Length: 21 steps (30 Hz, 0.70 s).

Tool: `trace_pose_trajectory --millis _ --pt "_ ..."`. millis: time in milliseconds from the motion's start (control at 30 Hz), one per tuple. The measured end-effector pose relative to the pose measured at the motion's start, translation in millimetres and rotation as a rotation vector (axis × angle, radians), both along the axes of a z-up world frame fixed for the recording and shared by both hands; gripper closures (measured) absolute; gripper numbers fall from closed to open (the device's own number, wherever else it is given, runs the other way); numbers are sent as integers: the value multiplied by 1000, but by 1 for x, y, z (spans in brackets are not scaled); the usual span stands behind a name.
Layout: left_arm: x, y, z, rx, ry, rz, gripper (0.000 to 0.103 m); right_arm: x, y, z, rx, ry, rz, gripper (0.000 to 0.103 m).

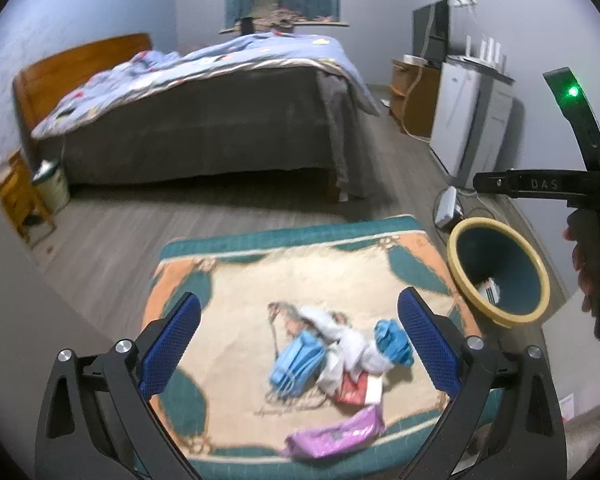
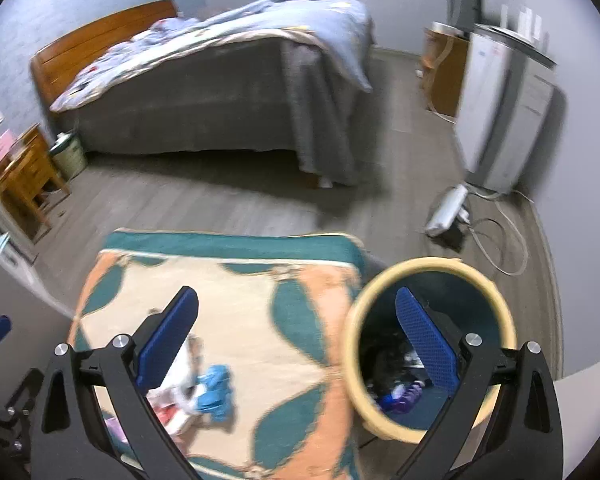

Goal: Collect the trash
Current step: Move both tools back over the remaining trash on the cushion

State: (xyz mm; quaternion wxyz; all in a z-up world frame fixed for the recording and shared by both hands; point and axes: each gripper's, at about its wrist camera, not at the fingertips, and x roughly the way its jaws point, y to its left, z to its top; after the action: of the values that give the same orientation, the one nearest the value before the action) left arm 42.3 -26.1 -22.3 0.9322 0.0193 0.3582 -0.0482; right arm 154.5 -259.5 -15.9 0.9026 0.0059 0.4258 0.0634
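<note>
Bedroom floor carries a rug [image 1: 260, 280]; trash [image 1: 332, 352] sits heaped near its front edge, the bin [image 1: 500, 312] beside its right edge. Both grippers, left [image 1: 300, 344] and right [image 2: 296, 340], gape empty. Grabbing the tangled heap risks dropping loose pieces before reaching the bin.

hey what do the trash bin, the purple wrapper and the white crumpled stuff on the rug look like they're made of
Trash bin: likely rigid plastic, matte teal wall with a smooth cream rim. Purple wrapper: thin plastic film, judging by its shiny, creased surface. White crumpled stuff: probably tissue or soft paper, dull and loosely wadded; blur leaves this open. Rug: woven fabric with a printed pattern, by its soft edges.
</note>
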Motion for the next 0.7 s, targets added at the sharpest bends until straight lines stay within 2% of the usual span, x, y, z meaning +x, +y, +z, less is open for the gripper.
trace_pose_trajectory --millis 200,300,400,467,533,600,700 --pt "-15 27 -35 -18 59 51 5 -22 43 -11 -4 39 32 6" --pt "-14 36 -65 -30 142 77 5 -29 55 -14 -15 34 12 6" --pt "-15 36 -88 -38 205 53 5 -40 64 -14 -66 15 -6 6" --pt "-17 31 -100 -36 235 5 5 -45 69 -24 -53 55 9 6" --pt "-17 22 -113 -20 278 -60 10 -46 70 -35 3 116 13 6" --pt "-15 14 -128 -12 345 -109 32 -48 68 -40 54 131 9 6" --pt "-11 7 -150 -22 450 -145 45 -47 68 -46 63 149 -11 6"
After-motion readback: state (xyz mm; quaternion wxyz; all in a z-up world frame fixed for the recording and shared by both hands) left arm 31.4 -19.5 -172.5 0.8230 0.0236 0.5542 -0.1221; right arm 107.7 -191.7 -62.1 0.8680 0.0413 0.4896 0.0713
